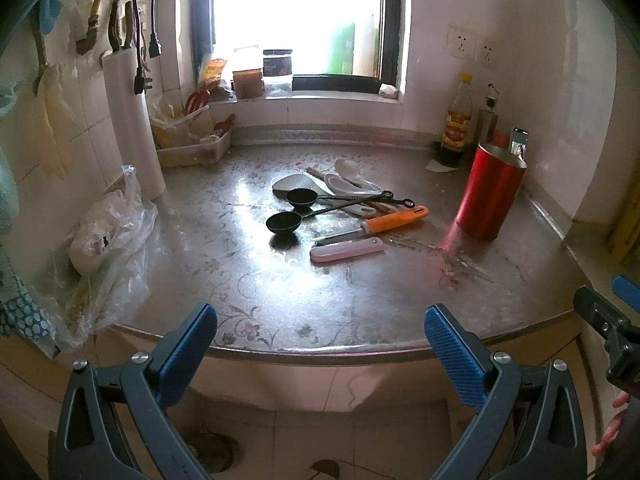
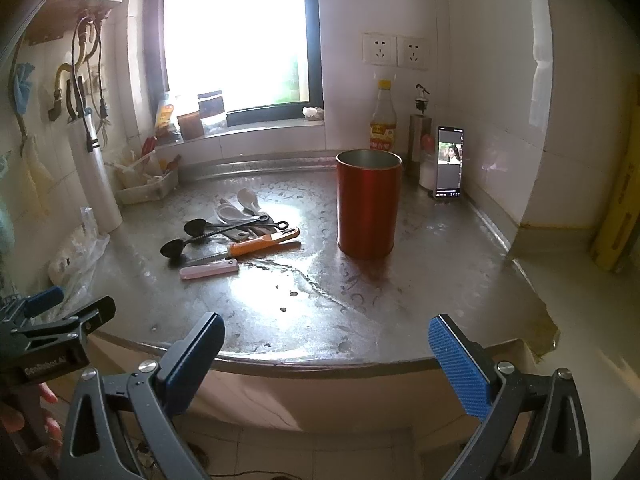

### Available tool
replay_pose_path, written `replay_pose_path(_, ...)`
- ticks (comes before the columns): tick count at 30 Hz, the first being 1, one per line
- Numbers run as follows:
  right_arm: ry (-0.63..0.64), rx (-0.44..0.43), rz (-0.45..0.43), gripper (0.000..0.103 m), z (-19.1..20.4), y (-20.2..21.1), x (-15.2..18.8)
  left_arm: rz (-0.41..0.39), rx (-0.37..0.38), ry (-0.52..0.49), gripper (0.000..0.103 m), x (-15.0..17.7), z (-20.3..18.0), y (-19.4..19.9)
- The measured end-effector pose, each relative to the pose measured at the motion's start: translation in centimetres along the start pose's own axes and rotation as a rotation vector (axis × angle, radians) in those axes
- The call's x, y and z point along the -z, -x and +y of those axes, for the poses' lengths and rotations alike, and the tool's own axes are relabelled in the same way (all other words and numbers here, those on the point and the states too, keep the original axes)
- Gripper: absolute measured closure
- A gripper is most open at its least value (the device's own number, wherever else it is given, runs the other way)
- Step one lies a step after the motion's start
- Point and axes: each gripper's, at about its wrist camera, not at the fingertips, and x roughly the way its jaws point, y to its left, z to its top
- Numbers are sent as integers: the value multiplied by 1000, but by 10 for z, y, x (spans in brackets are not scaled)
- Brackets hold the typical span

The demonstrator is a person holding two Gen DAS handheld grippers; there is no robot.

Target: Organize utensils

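Observation:
A pile of utensils lies mid-counter: two black measuring spoons point(image 1: 285, 222) point(image 2: 173, 247), white soup spoons point(image 1: 346, 182) point(image 2: 231, 212), an orange-handled knife point(image 1: 394, 219) point(image 2: 256, 245) and a pink cased knife point(image 1: 347, 249) point(image 2: 209, 270). An empty red cylindrical holder point(image 1: 490, 196) point(image 2: 368, 203) stands upright to their right. My left gripper point(image 1: 320, 350) hangs open in front of the counter edge, nothing between its fingers. My right gripper point(image 2: 326, 360) is open too, also short of the edge, facing the red holder.
Metal counter point(image 1: 280, 280) point(image 2: 400, 300) with a rounded front edge. A plastic bag point(image 1: 104, 240), a white roll point(image 1: 134, 128) and a tray point(image 1: 196, 148) crowd the left. Bottles point(image 2: 383, 120) and a propped phone point(image 2: 449, 162) stand at the back right. Window behind.

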Motion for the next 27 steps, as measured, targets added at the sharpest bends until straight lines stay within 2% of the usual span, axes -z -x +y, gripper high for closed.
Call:
replay_pose_path(9,6,-12,5,0,-3,4,3,-13,14,27,0,1,-3,8)
replay_pose_path(27,31,-18,25,0,-10,0,5,29,-11,35,0,3,-10,-2)
